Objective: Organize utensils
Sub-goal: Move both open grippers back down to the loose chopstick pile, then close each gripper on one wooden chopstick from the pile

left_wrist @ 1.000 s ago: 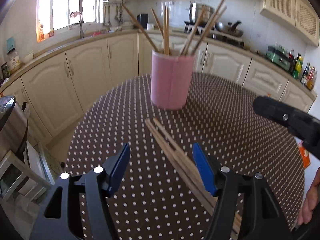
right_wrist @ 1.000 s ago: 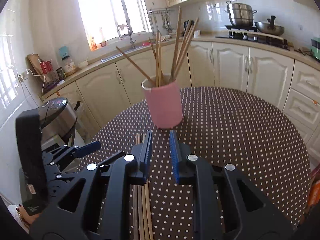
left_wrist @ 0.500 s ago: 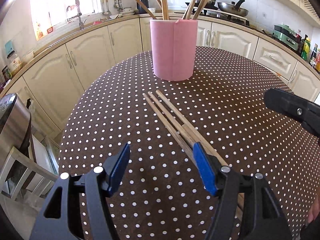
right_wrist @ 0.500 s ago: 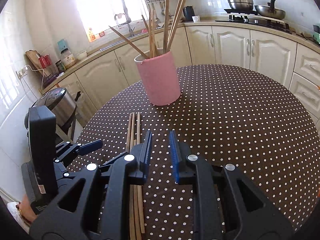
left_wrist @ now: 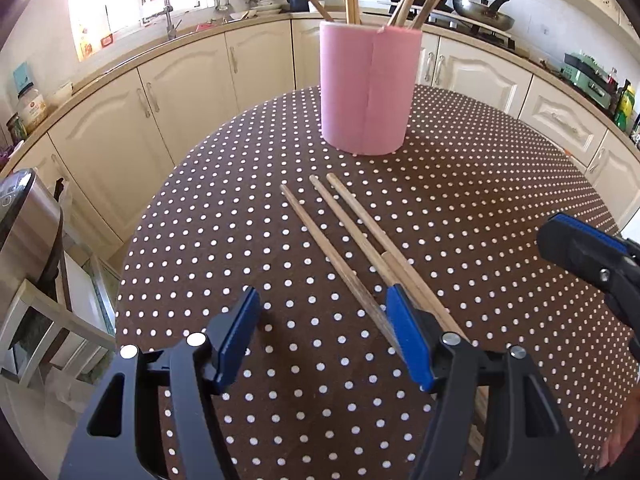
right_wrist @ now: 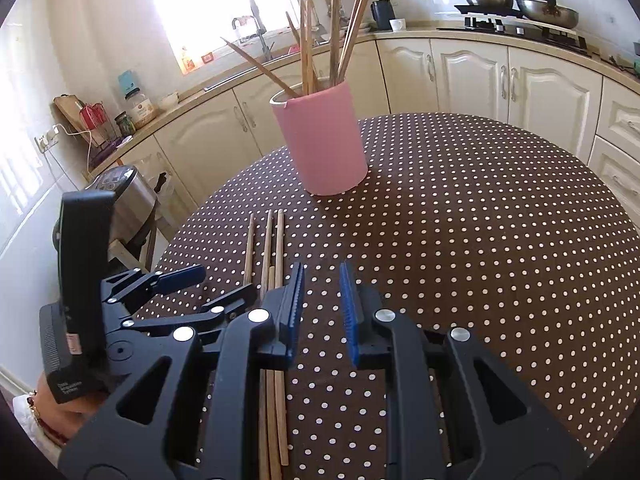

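from the left, the left gripper (left_wrist: 320, 338) hangs wide open and empty, nearer the loose chopsticks (left_wrist: 352, 240), whose long axis runs from 5 toward 11 o'clock up to the pink holder (left_wrist: 370, 92) at 12, while the right gripper (right_wrist: 320, 312), narrowly parted and empty, sits at 3; both have dipped closer.

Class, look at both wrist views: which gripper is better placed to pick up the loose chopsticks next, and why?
Probably the left gripper: its jaws stand wide, low beside the loose chopsticks. The right gripper has a narrow gap, off to their side.
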Available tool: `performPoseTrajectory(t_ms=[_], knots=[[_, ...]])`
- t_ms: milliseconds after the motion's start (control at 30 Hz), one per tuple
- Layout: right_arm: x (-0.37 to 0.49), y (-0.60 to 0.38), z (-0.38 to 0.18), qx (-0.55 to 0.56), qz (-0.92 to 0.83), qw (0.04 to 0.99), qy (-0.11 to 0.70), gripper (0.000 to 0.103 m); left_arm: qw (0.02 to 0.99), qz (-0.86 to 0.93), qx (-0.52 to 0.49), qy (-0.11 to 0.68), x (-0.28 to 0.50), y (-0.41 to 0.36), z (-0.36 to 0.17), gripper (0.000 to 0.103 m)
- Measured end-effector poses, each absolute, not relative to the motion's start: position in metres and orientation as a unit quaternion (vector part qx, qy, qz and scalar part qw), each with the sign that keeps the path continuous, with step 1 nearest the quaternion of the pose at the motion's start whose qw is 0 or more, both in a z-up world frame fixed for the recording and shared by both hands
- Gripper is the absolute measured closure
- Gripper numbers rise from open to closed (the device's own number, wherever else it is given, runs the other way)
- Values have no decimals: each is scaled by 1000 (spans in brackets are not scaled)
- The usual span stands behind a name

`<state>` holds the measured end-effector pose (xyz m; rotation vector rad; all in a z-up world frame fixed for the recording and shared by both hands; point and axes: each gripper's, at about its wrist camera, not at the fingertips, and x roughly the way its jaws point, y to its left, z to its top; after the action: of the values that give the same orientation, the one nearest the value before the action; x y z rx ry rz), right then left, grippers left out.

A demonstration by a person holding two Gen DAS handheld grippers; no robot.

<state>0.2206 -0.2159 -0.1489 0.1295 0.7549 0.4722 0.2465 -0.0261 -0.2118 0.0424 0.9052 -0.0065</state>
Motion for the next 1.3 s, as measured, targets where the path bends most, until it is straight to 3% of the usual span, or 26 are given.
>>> performPoseTrajectory(t_ms=[333, 600, 800, 1300], knots=[[231, -198, -159, 40, 247, 882, 400, 84, 895, -33, 35, 444, 245, -16, -212, 40], [240, -170, -171, 2, 260, 861, 438, 84, 890, -62, 45, 449, 249, -9, -208, 71], [250, -150, -181, -21, 264, 847, 460, 84, 889, -92, 31, 448, 252, 0, -207, 86], [281, -119, -178, -85, 250, 823, 503, 84, 872, -111, 5, 477, 266, -5, -206, 86]])
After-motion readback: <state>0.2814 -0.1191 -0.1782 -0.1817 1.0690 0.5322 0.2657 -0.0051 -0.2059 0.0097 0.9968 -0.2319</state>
